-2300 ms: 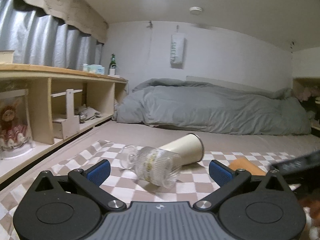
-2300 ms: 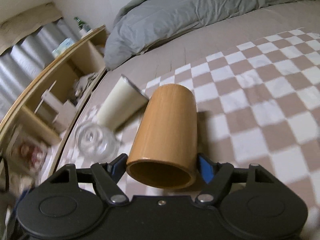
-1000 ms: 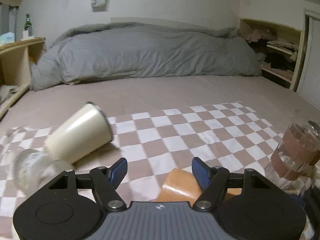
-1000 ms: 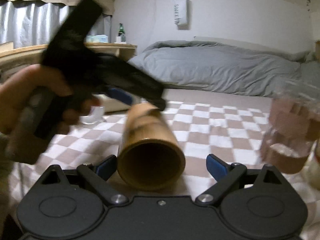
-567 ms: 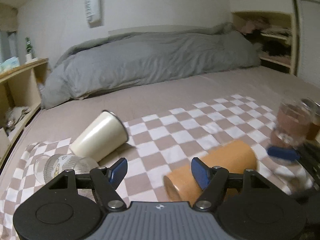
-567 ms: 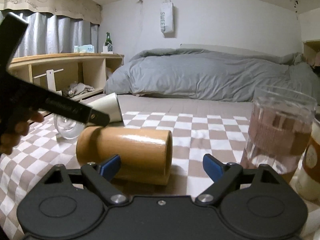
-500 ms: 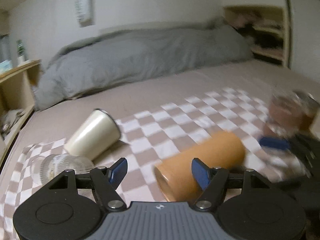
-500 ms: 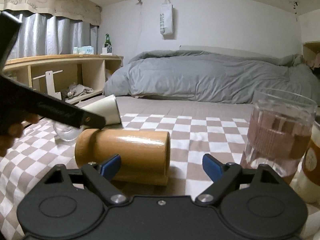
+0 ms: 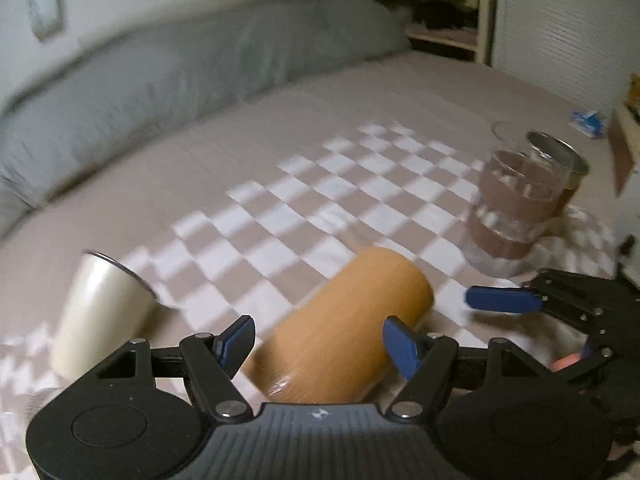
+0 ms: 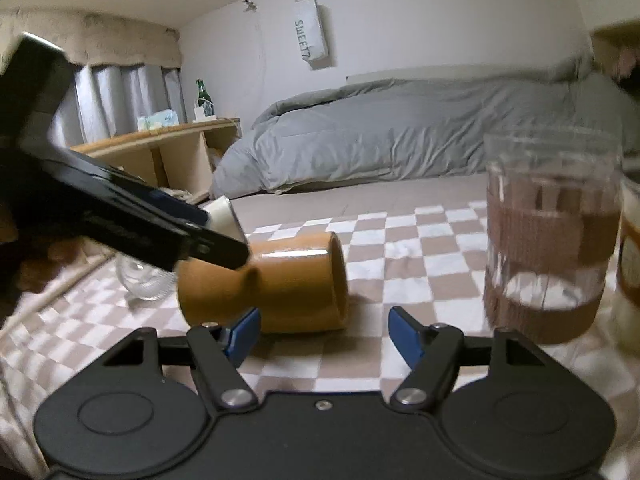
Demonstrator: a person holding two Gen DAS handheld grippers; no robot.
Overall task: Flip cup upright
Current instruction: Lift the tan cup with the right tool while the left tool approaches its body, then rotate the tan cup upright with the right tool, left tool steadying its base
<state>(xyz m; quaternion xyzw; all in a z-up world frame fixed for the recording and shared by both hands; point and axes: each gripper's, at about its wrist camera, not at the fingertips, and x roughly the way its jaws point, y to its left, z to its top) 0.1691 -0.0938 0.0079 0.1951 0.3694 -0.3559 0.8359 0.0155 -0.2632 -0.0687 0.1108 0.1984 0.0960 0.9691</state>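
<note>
Wooden cup point(image 9: 344, 320) lay on its side on the checkered cloth point(image 9: 360, 196), between the spread left hand-held gripper point(image 9: 318, 344); right hand-held gripper point(image 10: 324, 334) likewise spread, empty.

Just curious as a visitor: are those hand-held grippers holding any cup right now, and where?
Nothing is held. Both hand-held grippers, left and right, are open around the lying wooden cup.

Checked cloth point(image 9: 360, 200), banded glass point(image 10: 548, 240), cream tumbler point(image 9: 100, 312) on its side, grey duvet point(image 10: 400, 132)
</note>
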